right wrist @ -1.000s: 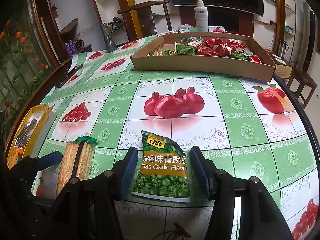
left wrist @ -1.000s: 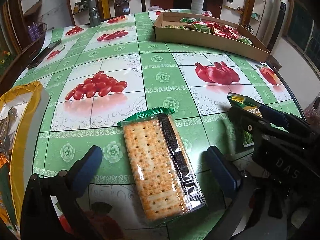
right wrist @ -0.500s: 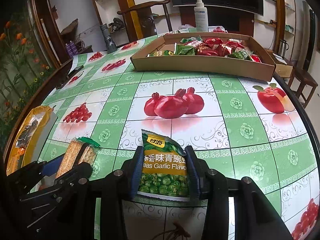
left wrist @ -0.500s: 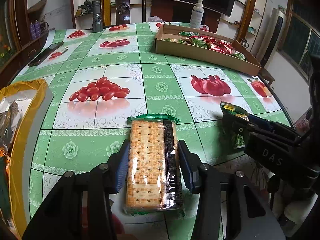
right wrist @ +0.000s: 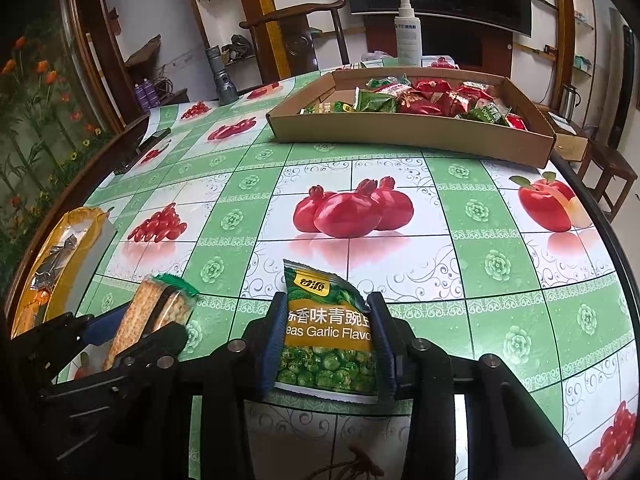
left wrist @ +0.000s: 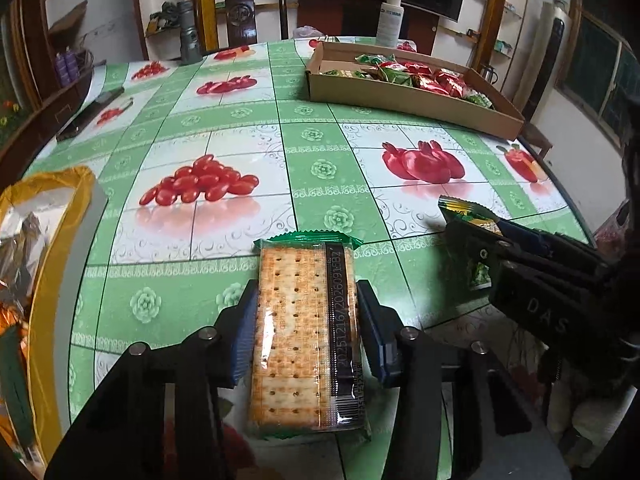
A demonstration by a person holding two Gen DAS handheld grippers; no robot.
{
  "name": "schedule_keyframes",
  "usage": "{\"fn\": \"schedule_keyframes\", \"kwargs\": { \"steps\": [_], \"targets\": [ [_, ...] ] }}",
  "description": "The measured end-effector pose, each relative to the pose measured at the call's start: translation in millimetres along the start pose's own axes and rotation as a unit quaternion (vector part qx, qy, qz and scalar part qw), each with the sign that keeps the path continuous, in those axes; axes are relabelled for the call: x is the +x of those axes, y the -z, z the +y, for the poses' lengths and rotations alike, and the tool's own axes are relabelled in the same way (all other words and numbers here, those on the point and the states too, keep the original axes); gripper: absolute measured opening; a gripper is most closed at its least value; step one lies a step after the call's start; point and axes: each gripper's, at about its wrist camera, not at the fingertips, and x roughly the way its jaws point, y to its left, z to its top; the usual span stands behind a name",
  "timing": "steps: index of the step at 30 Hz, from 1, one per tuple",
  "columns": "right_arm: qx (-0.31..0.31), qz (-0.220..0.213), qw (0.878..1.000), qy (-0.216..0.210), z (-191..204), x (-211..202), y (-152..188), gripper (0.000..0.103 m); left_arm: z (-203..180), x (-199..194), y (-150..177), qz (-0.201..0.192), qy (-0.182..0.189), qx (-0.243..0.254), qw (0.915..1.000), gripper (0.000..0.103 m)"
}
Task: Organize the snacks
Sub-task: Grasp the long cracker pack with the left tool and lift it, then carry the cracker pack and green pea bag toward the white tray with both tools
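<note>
Both tools have closed, left tool (left wrist: 306, 328) pinching cracker pack (left wrist: 306, 332), right tool (right wrist: 328, 350) pea bag (right wrist: 328, 344).

Counter (right wrist: 476, 208) under a green-and-white fruit-print cover, with snacks and odds lying on it.
A cracker pack (left wrist: 306, 332) lies between the left fingers (left wrist: 242, 334), a garlic pea bag (right wrist: 330, 332) between the right fingers (right wrist: 382, 340); well beyond them sit a cardboard tray (right wrist: 408, 134), spray bottle (right wrist: 407, 32) and flashlight (right wrist: 222, 76).

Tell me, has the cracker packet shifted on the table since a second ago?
Yes. The cracker packet swung from slanted to straight against the tablecloth's grid lines, now clamped by the left gripper.
</note>
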Motion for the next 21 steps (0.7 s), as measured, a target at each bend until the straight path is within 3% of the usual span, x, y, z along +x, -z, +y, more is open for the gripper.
{"fn": "schedule_keyframes", "kwargs": {
  "steps": [21],
  "targets": [
    [0.04, -0.023, 0.999, -0.003, -17, -7, -2, 0.041, 3, -57, 18, -0.024, 0.051, -0.025, 0.9981, 0.044]
  ]
}}
